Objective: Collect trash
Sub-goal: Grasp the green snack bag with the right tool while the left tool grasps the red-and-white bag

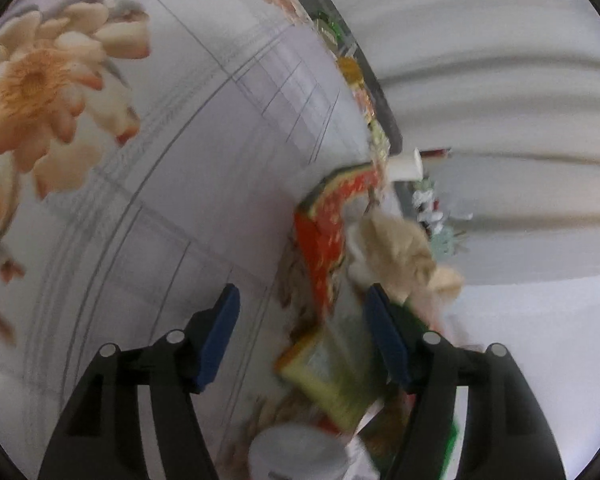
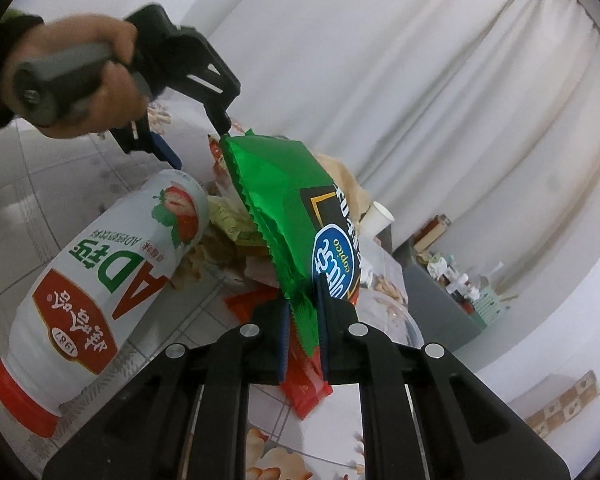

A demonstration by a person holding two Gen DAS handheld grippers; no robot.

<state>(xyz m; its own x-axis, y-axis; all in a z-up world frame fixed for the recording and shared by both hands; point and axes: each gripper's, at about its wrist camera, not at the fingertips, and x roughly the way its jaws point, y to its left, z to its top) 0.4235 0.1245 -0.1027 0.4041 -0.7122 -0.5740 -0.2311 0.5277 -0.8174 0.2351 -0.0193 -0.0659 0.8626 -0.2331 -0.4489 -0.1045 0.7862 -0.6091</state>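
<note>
Green foil fills the middle of the right wrist view: a crinkle-edged snack bag [image 2: 288, 216] with a blue oval logo, its lower corner pinched between the blue pads of the right gripper [image 2: 302, 320], whose fingers are pressed together on it. The bag rises clear of the floral tablecloth [image 2: 20, 216]. Just left of it lies a white strawberry drink bottle [image 2: 100, 276] with a red cap, on its side among wrappers, including a red wrapper [image 2: 304, 384] flat under the gripper. Only this view shows the left gripper [image 2: 198, 146] from outside, held in the person's left hand [image 2: 80, 80], its fingers spread, one tip at the bag's top edge.

From the left wrist view (blurred) the left gripper [image 1: 300, 336] stands wide apart with nothing between its pads, over a yellow-green packet [image 1: 332, 376] and a red patterned box [image 1: 328, 232]. A crumpled beige tissue [image 1: 404, 256] sits beside the box. The green bag shows here only as a sliver by the right finger.
</note>
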